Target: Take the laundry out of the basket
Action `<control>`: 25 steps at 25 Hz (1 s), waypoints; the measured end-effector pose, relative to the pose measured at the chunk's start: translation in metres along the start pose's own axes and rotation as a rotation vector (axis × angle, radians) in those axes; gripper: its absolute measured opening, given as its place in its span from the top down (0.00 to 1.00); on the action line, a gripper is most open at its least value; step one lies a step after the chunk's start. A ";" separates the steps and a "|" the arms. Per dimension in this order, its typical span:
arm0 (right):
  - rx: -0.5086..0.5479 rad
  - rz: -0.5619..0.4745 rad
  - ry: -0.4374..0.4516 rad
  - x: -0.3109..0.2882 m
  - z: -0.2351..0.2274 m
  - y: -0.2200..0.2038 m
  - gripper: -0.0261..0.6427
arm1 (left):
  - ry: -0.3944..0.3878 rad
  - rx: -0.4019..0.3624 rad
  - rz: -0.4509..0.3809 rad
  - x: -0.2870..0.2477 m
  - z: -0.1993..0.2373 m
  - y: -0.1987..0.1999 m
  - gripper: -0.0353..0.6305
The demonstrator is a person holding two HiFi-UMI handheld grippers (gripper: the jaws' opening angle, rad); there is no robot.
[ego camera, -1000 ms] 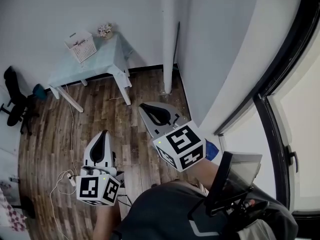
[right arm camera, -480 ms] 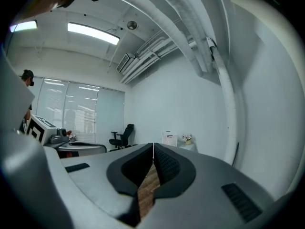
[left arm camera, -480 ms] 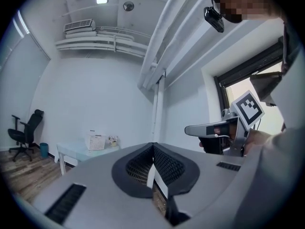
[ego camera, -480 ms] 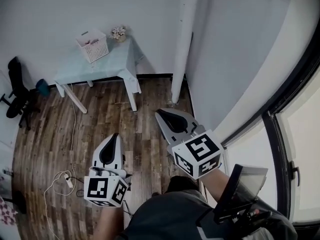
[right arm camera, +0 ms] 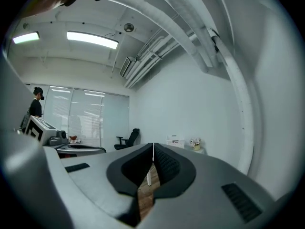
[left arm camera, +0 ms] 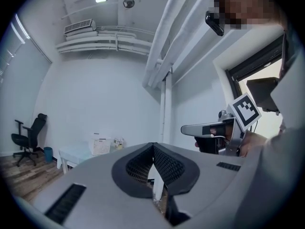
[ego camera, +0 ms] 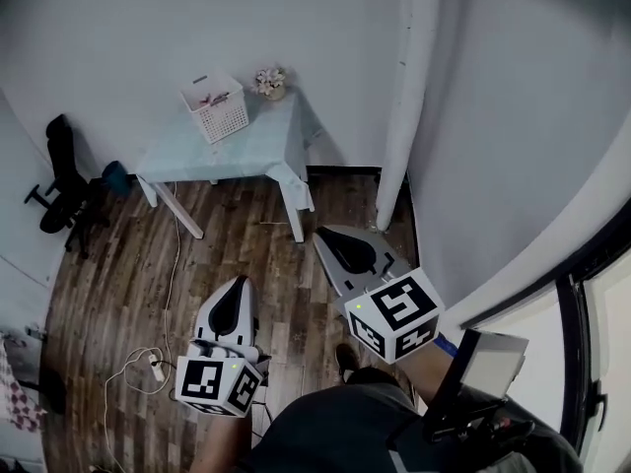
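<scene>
On one table (ego camera: 242,151), one basket (ego camera: 219,108); left gripper (ego camera: 237,286), right gripper (ego camera: 325,236) (two, jaws closed, empty).

A small flower pot (ego camera: 269,82) sits at the back right corner of the pale table (ego camera: 237,151), a black office chair (ego camera: 61,180) stands well left of it, and a white power strip (ego camera: 156,371) lies on the wood floor (ego camera: 128,274).

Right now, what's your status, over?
Left gripper and right gripper shut, empty. Basket on the table across the room, untouched. Cable on the floor to the left.
</scene>
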State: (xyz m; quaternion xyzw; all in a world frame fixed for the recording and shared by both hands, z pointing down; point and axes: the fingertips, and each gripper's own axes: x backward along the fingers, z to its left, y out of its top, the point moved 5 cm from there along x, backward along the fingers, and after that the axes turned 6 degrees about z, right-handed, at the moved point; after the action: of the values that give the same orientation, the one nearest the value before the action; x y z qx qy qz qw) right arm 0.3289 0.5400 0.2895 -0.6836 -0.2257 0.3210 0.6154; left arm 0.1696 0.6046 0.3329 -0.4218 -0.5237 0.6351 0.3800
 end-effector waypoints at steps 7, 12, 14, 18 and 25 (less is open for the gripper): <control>-0.006 -0.017 0.047 -0.059 -0.057 0.016 0.94 | 0.045 -0.007 0.005 -0.071 0.026 0.020 0.93; 0.002 -0.020 0.082 -0.091 -0.095 0.023 0.94 | 0.078 -0.006 0.007 -0.118 0.042 0.030 0.93; 0.005 -0.020 0.096 -0.103 -0.109 0.025 0.94 | 0.084 -0.012 0.007 -0.134 0.046 0.033 0.93; -0.005 -0.014 0.106 -0.131 -0.132 0.026 0.94 | 0.117 -0.028 0.014 -0.157 0.063 0.040 0.93; -0.025 -0.014 0.135 -0.188 -0.149 0.028 0.94 | 0.121 -0.025 0.025 -0.192 0.098 0.043 0.93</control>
State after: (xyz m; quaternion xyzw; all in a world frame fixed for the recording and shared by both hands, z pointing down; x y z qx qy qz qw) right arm 0.3033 0.2994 0.2974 -0.7096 -0.1924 0.2667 0.6231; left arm 0.1446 0.3868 0.3265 -0.4708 -0.5021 0.6066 0.3978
